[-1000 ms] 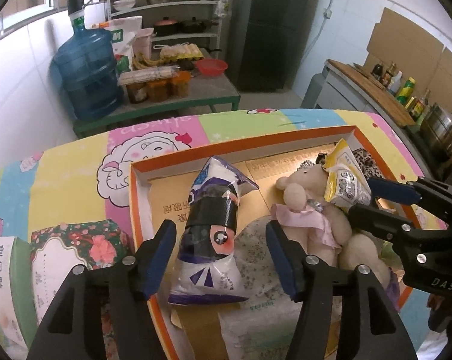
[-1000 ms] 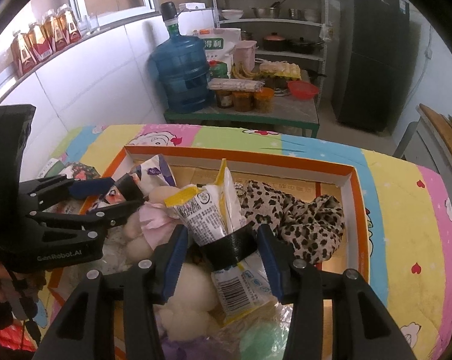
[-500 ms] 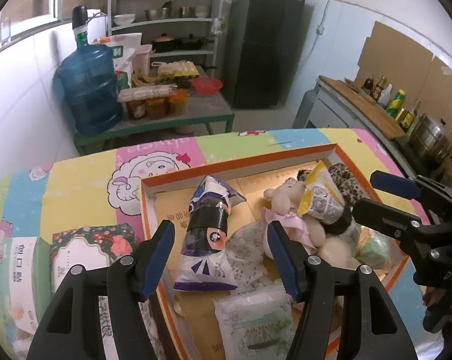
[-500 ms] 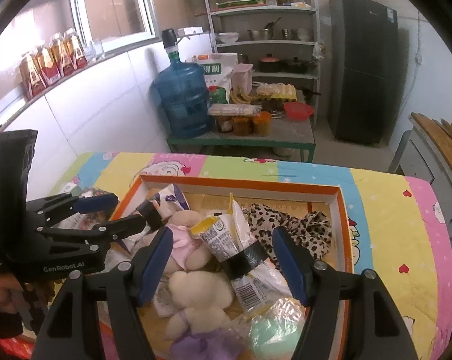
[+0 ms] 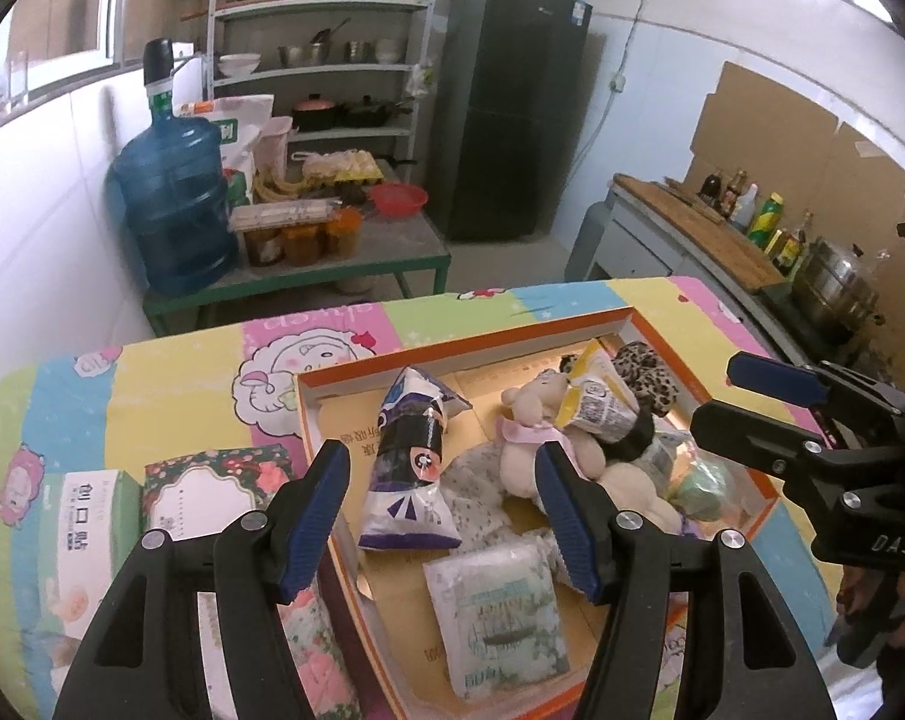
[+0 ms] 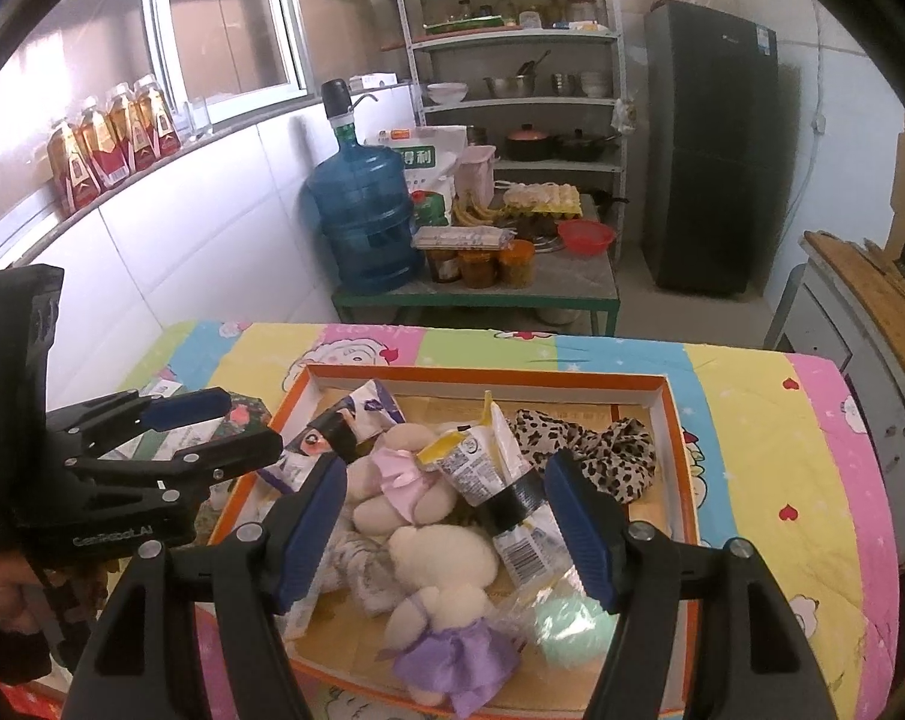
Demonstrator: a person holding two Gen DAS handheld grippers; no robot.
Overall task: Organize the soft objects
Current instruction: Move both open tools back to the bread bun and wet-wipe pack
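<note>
Whereas a second ago the right gripper (image 6: 440,525) clamped the yellow pouch (image 6: 482,468), its jaws now stand apart and clear; pouch lies in the box (image 6: 680,462), at the bear's (image 6: 392,480) three o'clock. Left gripper (image 5: 443,516) likewise apart, empty. Placement judged complete.

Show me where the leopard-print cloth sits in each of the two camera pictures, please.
Left wrist view: the leopard-print cloth lies right of centre, in the far right corner of the orange box, partly behind a yellow snack pouch.
Right wrist view: it lies just right of centre, beyond the right fingertip.
Shared landmark: the blue water jug by the wall.
</note>
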